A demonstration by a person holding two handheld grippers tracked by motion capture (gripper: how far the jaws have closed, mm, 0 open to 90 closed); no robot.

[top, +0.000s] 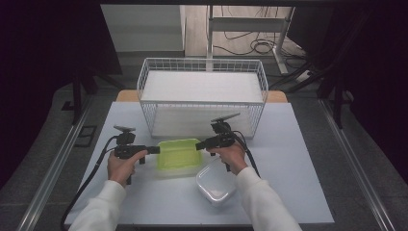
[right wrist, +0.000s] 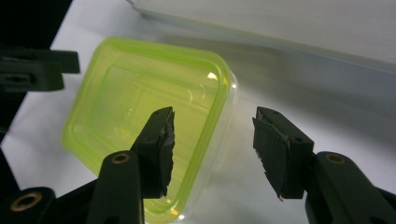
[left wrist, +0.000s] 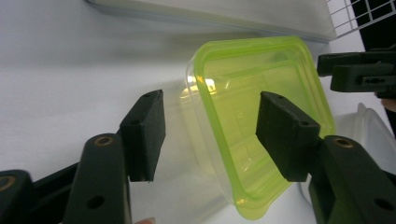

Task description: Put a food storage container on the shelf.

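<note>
A clear container with a lime-green lid (top: pixel 178 154) lies on the white table in front of the wire basket. My left gripper (top: pixel 153 149) is at its left end and my right gripper (top: pixel 199 144) at its right end. In the left gripper view the left gripper (left wrist: pixel 212 126) stands open astride the container's (left wrist: pixel 252 121) edge, one pad over the lid and the other outside the clear wall, with gaps on both sides. In the right gripper view the right gripper (right wrist: pixel 217 144) is open astride the opposite edge of the container (right wrist: pixel 135 107) in the same way.
A white wire basket (top: pixel 202 61) holding a white block stands just behind the container. A second clear container with a clear lid (top: pixel 215 185) lies near the front, under the person's right wrist. The table's front edge is close behind the hands.
</note>
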